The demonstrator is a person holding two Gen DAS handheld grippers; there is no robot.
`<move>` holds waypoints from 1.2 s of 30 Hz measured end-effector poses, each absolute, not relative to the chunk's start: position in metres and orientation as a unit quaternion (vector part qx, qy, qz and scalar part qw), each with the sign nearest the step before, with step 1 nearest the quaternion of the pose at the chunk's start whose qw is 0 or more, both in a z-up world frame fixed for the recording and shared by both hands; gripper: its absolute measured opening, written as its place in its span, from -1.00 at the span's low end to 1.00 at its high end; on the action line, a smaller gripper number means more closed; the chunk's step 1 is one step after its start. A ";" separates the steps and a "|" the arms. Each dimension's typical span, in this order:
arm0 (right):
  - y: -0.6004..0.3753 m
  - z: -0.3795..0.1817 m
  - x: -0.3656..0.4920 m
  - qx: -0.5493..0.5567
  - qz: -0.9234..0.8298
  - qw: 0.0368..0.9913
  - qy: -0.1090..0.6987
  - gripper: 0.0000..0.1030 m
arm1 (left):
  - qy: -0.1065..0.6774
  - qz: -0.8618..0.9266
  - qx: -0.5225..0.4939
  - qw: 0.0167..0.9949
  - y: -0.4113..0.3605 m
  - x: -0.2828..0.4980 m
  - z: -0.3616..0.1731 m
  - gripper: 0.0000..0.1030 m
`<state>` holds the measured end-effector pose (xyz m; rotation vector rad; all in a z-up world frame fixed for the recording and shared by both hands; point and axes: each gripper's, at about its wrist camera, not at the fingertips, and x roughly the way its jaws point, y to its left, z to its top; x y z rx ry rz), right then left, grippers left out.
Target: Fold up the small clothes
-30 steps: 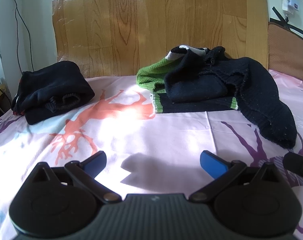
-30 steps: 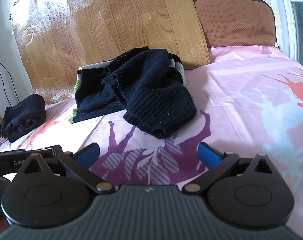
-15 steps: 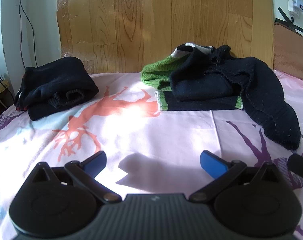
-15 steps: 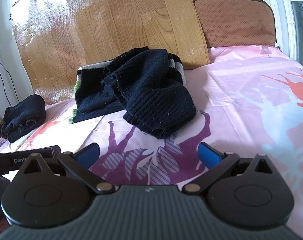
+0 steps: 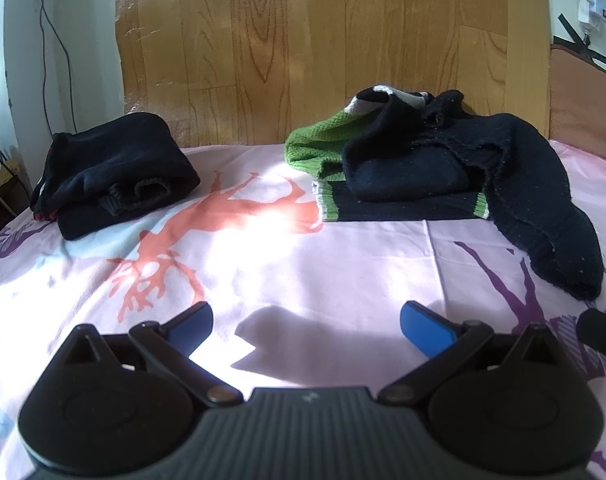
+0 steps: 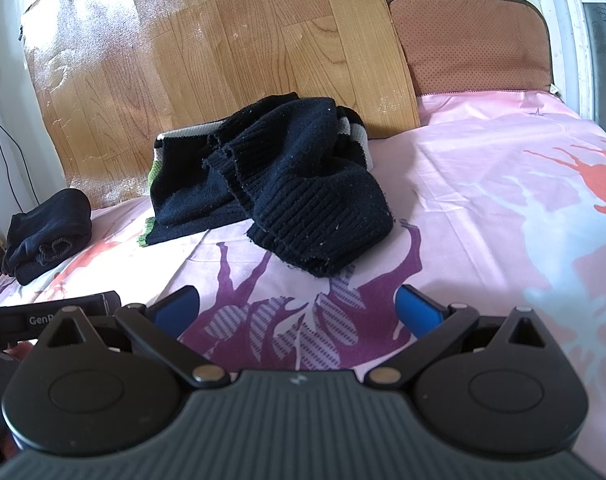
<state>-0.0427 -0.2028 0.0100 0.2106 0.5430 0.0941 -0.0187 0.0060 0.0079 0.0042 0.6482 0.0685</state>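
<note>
Right now the pink printed bed sheet (image 5: 343,264) is lying under everything; the crumpled dark sweater (image 6: 299,184) is sitting against the wood board (image 6: 231,40); a folded black garment (image 5: 115,176) is resting well apart, far left; I am holding the left gripper (image 5: 306,320) and right gripper (image 6: 297,306) with jaws wide apart, gripping nothing.

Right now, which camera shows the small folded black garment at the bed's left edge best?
The left wrist view: the small folded black garment sits large and whole, ribbed cuff visible. The right wrist view shows it small and far off at the left edge.
</note>
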 end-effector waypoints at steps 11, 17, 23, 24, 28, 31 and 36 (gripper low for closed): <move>-0.203 0.011 -0.043 0.105 0.047 0.957 0.267 1.00 | 0.321 0.041 0.006 0.946 0.006 -0.018 0.007 1.00; -0.203 0.011 -0.043 0.106 0.047 0.957 0.267 1.00 | 0.322 0.042 0.006 0.946 0.006 -0.018 0.008 1.00; -0.203 0.011 -0.043 0.106 0.047 0.957 0.267 1.00 | 0.322 0.041 0.009 0.946 0.006 -0.018 0.007 1.00; -0.203 0.011 -0.043 0.106 0.047 0.957 0.267 1.00 | 0.322 0.041 0.008 0.946 0.006 -0.018 0.007 1.00; -0.203 0.011 -0.043 0.106 0.047 0.957 0.267 1.00 | 0.321 0.040 0.009 0.946 0.006 -0.018 0.007 1.00; -0.203 0.011 -0.043 0.106 0.047 0.957 0.267 1.00 | 0.321 0.040 0.010 0.946 0.006 -0.018 0.007 1.00; -0.203 0.010 -0.043 0.106 0.047 0.957 0.266 1.00 | 0.320 0.040 0.010 0.946 0.005 -0.018 0.008 1.00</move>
